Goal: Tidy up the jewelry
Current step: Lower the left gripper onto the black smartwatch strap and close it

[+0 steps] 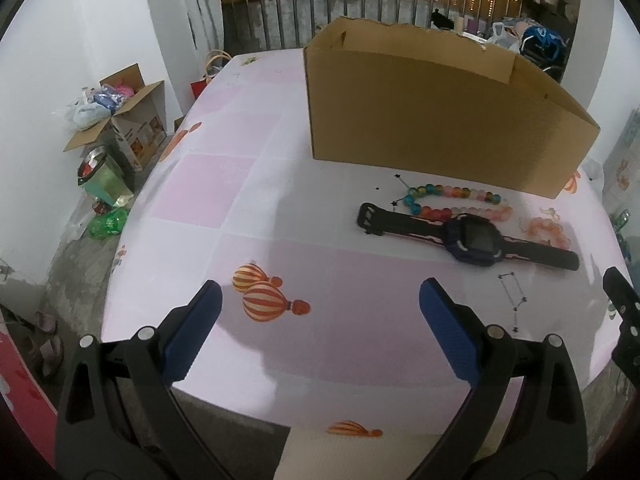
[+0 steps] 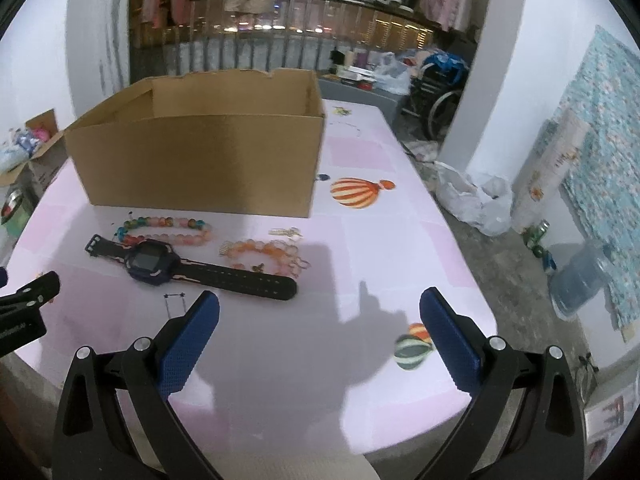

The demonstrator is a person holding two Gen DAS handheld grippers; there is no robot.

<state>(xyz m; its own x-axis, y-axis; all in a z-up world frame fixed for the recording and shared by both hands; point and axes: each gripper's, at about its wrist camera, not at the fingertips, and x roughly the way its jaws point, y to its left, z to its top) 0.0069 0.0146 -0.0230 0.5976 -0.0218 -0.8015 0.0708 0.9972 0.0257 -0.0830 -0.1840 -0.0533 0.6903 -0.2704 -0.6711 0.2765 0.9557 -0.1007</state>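
**Jewelry laid out in front of an empty box, both grippers spread wide**

While both grippers hang above the near edge of the table (image 2: 360, 248), nothing on it is being touched. The left gripper (image 1: 320, 292) has its blue-padded jaws spread wide with only tablecloth between them, over a pair of printed orange striped balloons. The right gripper (image 2: 320, 304) is just as wide apart and holds nothing either; its shadow falls on the cloth ahead of it.

The jewelry sits in a small cluster on the pink checked cloth, just in front of the long side of an open cardboard box (image 2: 200, 160). Nearest the grippers lies a dark watch (image 2: 152, 261) with a navy case and a black strap stretched out flat. Behind it, touching the strap, is a multicoloured bead bracelet (image 2: 168, 230), its beads running from blue and green to pale pink. To the right of that bracelet, near the far end of the strap, lies an orange bead bracelet (image 2: 266, 256) with a few small gold-coloured pieces beside it, too small to make out.

From the right wrist view the part of the box interior that shows looks bare. The box stands upright toward the far half of the table, with its flaps torn or cut away along the top edge.
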